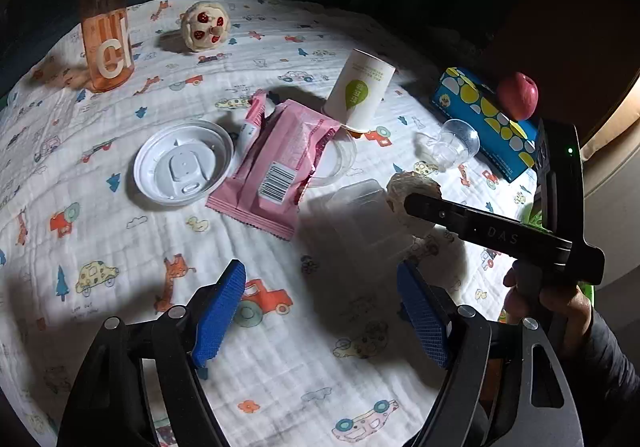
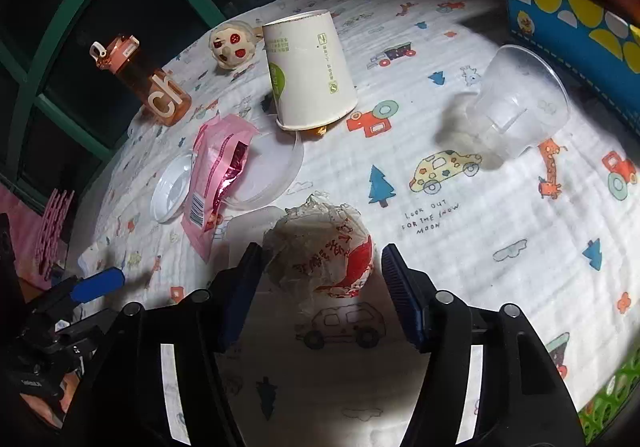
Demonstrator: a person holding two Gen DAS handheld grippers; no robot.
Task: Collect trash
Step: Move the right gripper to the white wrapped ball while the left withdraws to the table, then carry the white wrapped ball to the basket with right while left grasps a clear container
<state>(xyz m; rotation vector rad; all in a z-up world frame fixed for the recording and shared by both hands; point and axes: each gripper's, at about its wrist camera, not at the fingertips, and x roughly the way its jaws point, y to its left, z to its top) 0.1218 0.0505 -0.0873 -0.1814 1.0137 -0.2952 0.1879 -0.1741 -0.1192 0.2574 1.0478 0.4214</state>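
Right wrist view alone shows red print on the crumpled clear plastic wrapper ball, lying between the right claw pads: left pad touching, right pad just apart, not yet clamped. Left wrist view shows the left claw open over bare cartoon-print white cloth, and farther off a pink foil snack wrapper and red apple on a blue dotted box.

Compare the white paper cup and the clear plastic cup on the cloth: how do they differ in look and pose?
The white paper cup is opaque, with green print; the clear plastic cup is see-through and plain. The paper cup stands upside down, its rim resting partly on a clear round lid; the plastic cup lies on its side on the cloth. In these views the paper cup looks taller. Neither is held by a gripper.
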